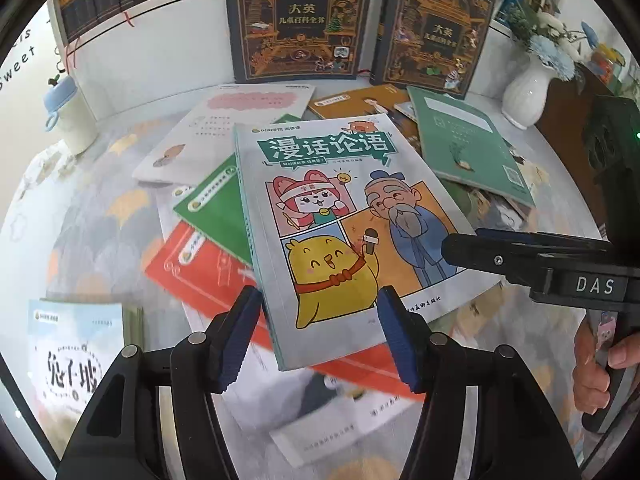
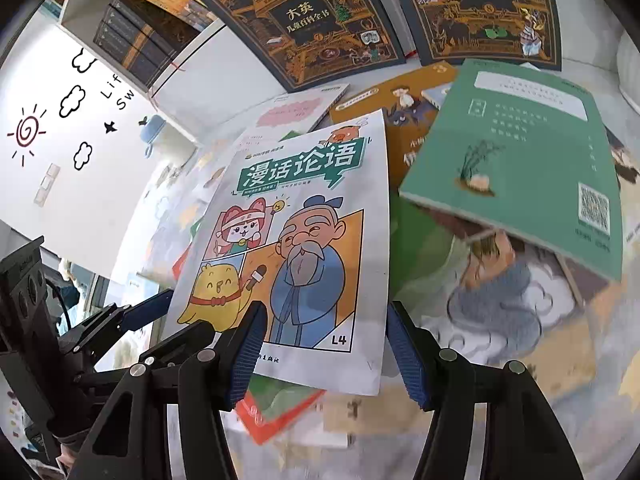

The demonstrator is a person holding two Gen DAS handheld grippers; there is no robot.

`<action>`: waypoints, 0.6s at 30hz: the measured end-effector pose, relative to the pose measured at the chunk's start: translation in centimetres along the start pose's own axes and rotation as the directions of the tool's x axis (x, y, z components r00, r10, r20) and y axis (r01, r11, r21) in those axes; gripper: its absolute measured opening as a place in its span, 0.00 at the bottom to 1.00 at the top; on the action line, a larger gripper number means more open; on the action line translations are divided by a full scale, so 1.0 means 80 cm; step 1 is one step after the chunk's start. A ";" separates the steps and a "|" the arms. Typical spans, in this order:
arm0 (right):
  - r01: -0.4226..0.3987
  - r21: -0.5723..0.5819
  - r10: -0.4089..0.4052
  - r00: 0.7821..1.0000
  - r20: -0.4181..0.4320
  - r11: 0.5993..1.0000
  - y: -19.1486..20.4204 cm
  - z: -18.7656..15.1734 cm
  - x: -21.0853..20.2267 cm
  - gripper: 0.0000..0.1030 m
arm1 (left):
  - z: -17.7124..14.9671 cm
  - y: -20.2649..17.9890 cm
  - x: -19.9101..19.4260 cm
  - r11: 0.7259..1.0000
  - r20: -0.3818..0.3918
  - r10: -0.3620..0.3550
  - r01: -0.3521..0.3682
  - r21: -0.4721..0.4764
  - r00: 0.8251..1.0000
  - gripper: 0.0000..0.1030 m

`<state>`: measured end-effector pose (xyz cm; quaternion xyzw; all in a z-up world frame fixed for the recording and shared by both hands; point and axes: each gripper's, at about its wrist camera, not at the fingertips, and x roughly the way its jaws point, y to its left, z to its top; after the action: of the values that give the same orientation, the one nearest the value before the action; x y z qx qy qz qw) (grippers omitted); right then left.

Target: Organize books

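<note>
Left wrist view: comic book (image 1: 340,216) is recorded at centre, cover up and tilted, sharp against the blurred pile beneath it. Its near spine corner is seen between the pads of the left gripper (image 1: 318,340), whose jaws stand apart; the 3 o'clock pad overlaps the cover, and the 9 o'clock pad lies just beside the spine. No clamp can be made out.

Right wrist view: the book's near right corner is seen between the pads of the right gripper (image 2: 326,348), jaws likewise apart (how the book is borne cannot be told).

At 3 o'clock in the left view a finger of the right gripper is noted touching the book's edge. A red book (image 1: 192,264) is noted at 8 o'clock, partly under the comic book, and a green book (image 1: 472,148) at 2 o'clock. Two dark volumes (image 1: 298,20) are stood upright at 12 o'clock, and a white vase (image 1: 524,96) at 2 o'clock.
</note>
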<state>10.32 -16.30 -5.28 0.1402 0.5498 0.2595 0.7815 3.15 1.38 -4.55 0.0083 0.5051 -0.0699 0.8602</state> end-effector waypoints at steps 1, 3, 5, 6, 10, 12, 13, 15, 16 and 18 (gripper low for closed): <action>-0.001 0.002 0.001 1.000 -0.002 1.000 0.001 -0.006 -0.002 0.58 | -0.004 -0.002 -0.003 1.000 0.000 0.001 -0.001 0.003 1.000 0.56; -0.011 -0.003 0.011 1.000 -0.004 1.000 0.004 -0.021 -0.007 0.59 | -0.015 -0.008 -0.012 1.000 0.010 0.006 -0.006 0.009 1.000 0.56; -0.059 -0.005 0.059 0.998 -0.022 0.998 0.008 -0.038 -0.010 0.58 | -0.026 -0.016 -0.021 0.999 0.014 -0.050 0.050 0.012 0.999 0.56; -0.105 0.005 0.105 0.994 -0.042 0.994 0.011 -0.050 -0.010 0.58 | -0.037 -0.022 -0.029 0.994 0.001 -0.107 0.107 0.008 0.994 0.56; -0.112 -0.028 0.110 0.992 -0.065 0.993 0.027 -0.094 -0.018 0.58 | -0.069 -0.049 -0.051 0.993 0.023 -0.097 0.095 0.064 0.995 0.56; -0.083 -0.033 0.081 0.996 -0.044 0.996 0.026 -0.104 -0.023 0.58 | -0.076 -0.048 -0.055 0.995 0.032 -0.065 0.062 0.080 0.997 0.56; -0.077 -0.028 0.076 0.997 -0.034 0.997 0.024 -0.103 -0.024 0.58 | -0.071 -0.039 -0.053 0.997 0.043 -0.039 0.037 0.064 0.998 0.56; -0.067 0.004 0.067 0.998 -0.002 0.998 0.016 -0.095 -0.024 0.58 | -0.056 -0.016 -0.049 1.000 0.059 -0.017 0.017 0.009 0.998 0.56; -0.075 0.018 0.075 0.997 0.010 0.997 0.014 -0.091 -0.023 0.58 | -0.044 0.002 -0.044 0.999 0.070 -0.011 0.014 -0.032 0.997 0.56; -0.100 0.046 0.099 0.995 0.023 0.994 0.010 -0.081 -0.017 0.58 | -0.026 0.032 -0.030 0.995 0.089 0.016 -0.008 -0.098 0.996 0.56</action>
<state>3.70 -16.84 -6.11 0.1888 0.5400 0.2836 0.7696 0.48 4.34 -3.62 -0.0339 0.4688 -0.0403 0.8818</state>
